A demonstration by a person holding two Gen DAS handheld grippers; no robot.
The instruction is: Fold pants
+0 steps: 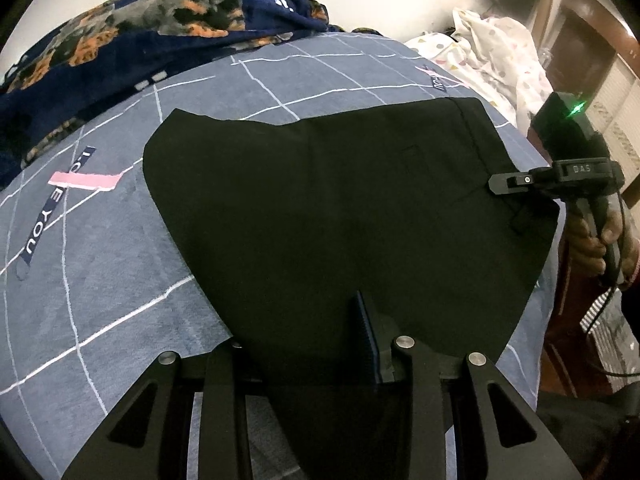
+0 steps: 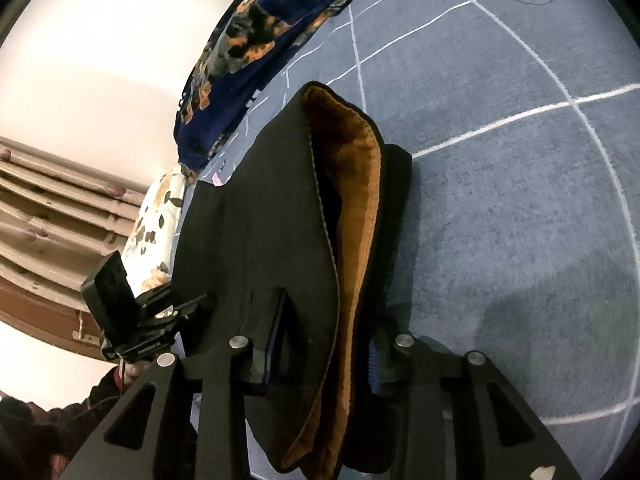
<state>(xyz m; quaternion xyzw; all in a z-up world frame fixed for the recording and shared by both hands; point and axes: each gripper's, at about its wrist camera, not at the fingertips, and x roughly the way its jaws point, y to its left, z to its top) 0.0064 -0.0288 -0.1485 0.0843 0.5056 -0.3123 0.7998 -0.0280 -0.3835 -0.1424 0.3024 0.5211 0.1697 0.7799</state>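
Note:
Black pants (image 1: 340, 208) lie folded on the grey-blue checked bedsheet (image 1: 100, 280). My left gripper (image 1: 308, 340) has its jaws around the near edge of the pants, with cloth between the fingers. My right gripper (image 2: 320, 344) is closed on the waistband end of the pants (image 2: 280, 220), where the brown lining (image 2: 356, 208) shows. In the left wrist view the right gripper (image 1: 504, 182) sits at the pants' right edge, held by a hand.
A dark blue floral blanket (image 1: 140, 28) is bunched at the far side of the bed. A white spotted quilt (image 1: 496, 52) lies at the far right. Wooden furniture (image 1: 580, 52) stands beyond the bed's right edge.

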